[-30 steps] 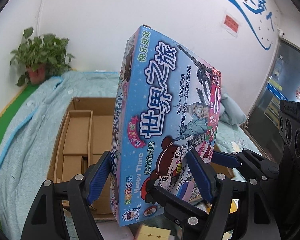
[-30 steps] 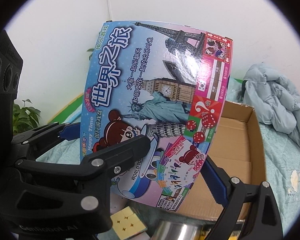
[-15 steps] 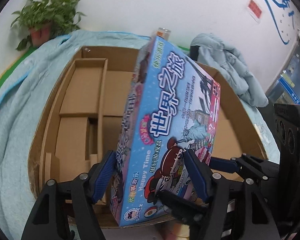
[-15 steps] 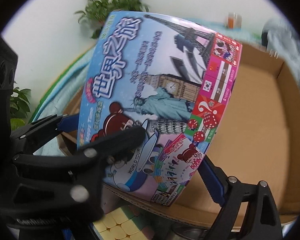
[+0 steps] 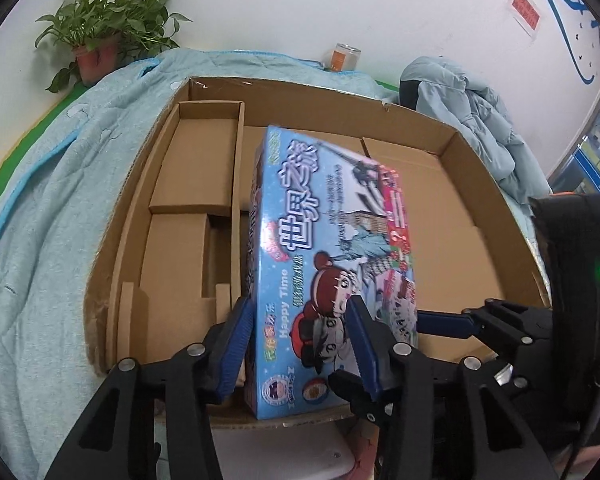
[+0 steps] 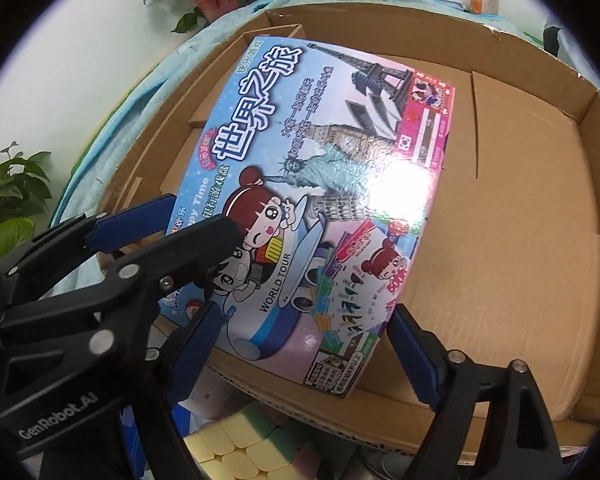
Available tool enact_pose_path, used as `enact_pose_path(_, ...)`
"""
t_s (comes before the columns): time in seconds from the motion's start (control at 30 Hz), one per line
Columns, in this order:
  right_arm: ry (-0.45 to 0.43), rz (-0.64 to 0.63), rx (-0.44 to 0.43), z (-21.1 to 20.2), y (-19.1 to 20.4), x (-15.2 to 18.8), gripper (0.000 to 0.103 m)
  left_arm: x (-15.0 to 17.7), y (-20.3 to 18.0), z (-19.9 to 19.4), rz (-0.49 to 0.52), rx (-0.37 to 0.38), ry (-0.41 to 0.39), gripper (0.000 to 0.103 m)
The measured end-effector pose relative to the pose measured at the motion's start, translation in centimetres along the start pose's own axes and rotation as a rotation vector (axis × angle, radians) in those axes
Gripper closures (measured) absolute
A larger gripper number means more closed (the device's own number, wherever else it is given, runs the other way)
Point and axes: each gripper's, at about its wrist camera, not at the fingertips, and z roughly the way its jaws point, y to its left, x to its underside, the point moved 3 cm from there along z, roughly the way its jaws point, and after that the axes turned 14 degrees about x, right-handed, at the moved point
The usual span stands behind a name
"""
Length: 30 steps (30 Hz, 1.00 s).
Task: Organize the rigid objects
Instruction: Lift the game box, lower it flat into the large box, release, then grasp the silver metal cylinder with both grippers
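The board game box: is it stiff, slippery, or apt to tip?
Probably stiff: the board game box shows flat faces and crisp edges. Likely slippery, since its cover glares. It is thin and stands tilted, so it may tip.

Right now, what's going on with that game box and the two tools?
A person is using both tools to lower the blue board game box into the big cardboard box. The left tool grips its thin edge, its jaws having just been closing on it; the right tool spans its wide face. The game box sits tilted, its near end over the carton's front wall. A pastel puzzle cube waits outside, in front of the carton.
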Motion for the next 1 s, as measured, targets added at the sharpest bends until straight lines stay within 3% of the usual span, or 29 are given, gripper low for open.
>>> enact_pose_path(0.07,0.006,-0.003,-0.024,0.1,0.2,0.2,0.017,0.3,-0.2,-0.7,0.002,0.012,-0.011,0.058)
enact_pose_path(0.2,-0.053,0.02,-0.049,-1.5,-0.8,1.1,0.017,0.9,-1.8,-4.0,0.092,-0.07,-0.101,0.052)
enact_pose_path(0.33,-0.163,0.026,-0.002,-4.7,-1.2,2.8,0.017,1.9,-4.5,-8.0,0.21,-0.183,-0.268,0.002)
enact_pose_path(0.4,-0.235,0.043,0.037,-7.0,-1.6,4.2,0.018,2.5,-6.0,-9.8,0.252,-0.189,-0.359,0.001)
enact_pose_path(0.43,-0.255,0.048,0.051,-7.6,-1.7,4.7,0.018,2.7,-6.5,-10.2,0.259,-0.179,-0.368,0.001)
enact_pose_path(0.63,-0.358,0.1,0.124,-11.0,-2.7,8.2,0.02,3.8,-8.5,-10.6,0.198,-0.077,-0.343,0.001)
enact_pose_path(0.7,-0.383,0.118,0.124,-11.5,-3.3,8.7,0.033,4.4,-9.2,-10.7,0.188,-0.041,-0.336,0.009)
enact_pose_path(0.73,-0.384,0.126,0.134,-11.7,-3.5,9.2,0.055,4.8,-9.7,-10.9,0.193,-0.013,-0.336,0.037)
enact_pose_path(0.77,-0.381,0.127,0.15,-11.8,-3.7,9.5,0.071,5.2,-10.1,-10.8,0.199,0.018,-0.321,0.074)
enact_pose_path(0.8,-0.38,0.128,0.168,-12.1,-3.9,10.0,0.073,5.6,-10.4,-10.6,0.201,0.065,-0.29,0.088)
enact_pose_path(0.83,-0.384,0.132,0.164,-12.2,-3.9,10.3,0.073,5.9,-11.0,-10.7,0.209,0.09,-0.276,0.091)
enact_pose_path(0.9,-0.413,0.167,0.121,-12.8,-4.2,11.0,0.07,6.7,-12.5,-10.9,0.26,0.066,-0.302,0.084)
enact_pose_path(0.93,-0.43,0.177,0.123,-13.1,-4.2,11.3,0.048,6.9,-13.1,-11.0,0.279,0.05,-0.308,0.053)
enact_pose_path(0.97,-0.455,0.185,0.129,-13.4,-4.3,11.9,0.012,7.2,-13.6,-11.1,0.286,0.023,-0.308,0.0)
enact_pose_path(1.0,-0.483,0.188,0.114,-13.7,-4.4,12.5,0.003,7.4,-13.8,-11.1,0.282,0.01,-0.323,0.004)
